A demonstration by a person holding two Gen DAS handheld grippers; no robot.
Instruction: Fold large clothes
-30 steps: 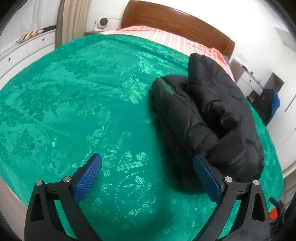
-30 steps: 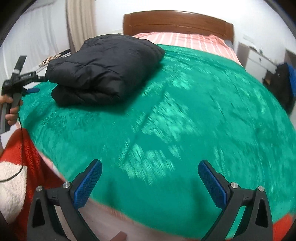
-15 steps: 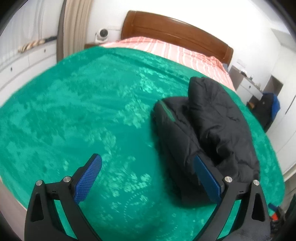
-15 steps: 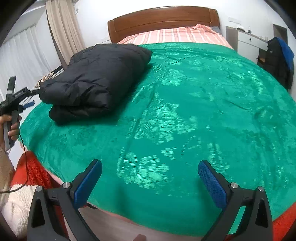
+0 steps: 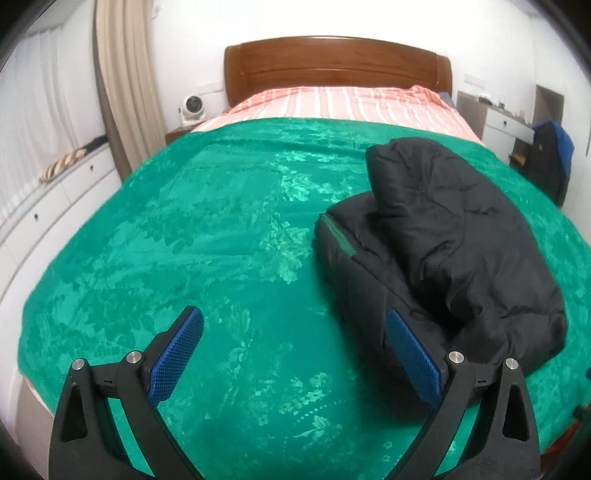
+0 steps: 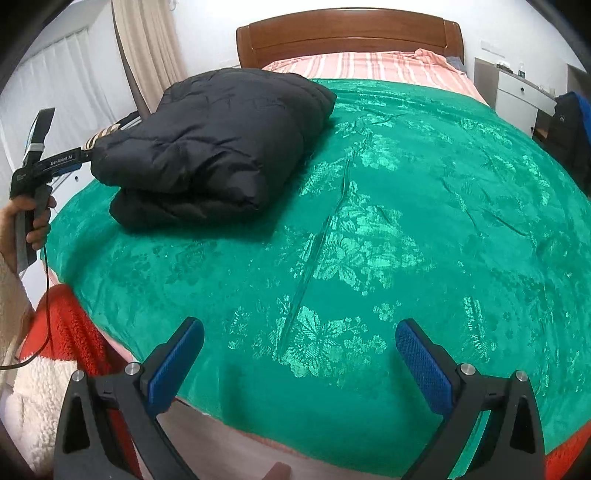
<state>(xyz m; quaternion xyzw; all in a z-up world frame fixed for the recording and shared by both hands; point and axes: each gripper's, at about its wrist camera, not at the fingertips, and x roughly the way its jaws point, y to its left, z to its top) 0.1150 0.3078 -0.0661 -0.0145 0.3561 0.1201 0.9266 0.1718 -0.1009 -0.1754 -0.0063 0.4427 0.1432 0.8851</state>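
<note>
Black jacket [image 5: 454,236]: folded into a thick bundle, lying on the green bedspread [image 5: 207,236] near the foot edge of the bed.
Left gripper [image 5: 293,350]: jaws spread wide, holding nothing; its right finger is just beside the jacket.
Right gripper [image 6: 299,354]: jaws spread wide, empty, well apart from the jacket.
Headboard [image 6: 347,31]: wood, behind striped pink sheet [image 6: 369,64].

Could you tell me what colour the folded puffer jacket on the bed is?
Black; the jacket shows best in the right wrist view.
</note>
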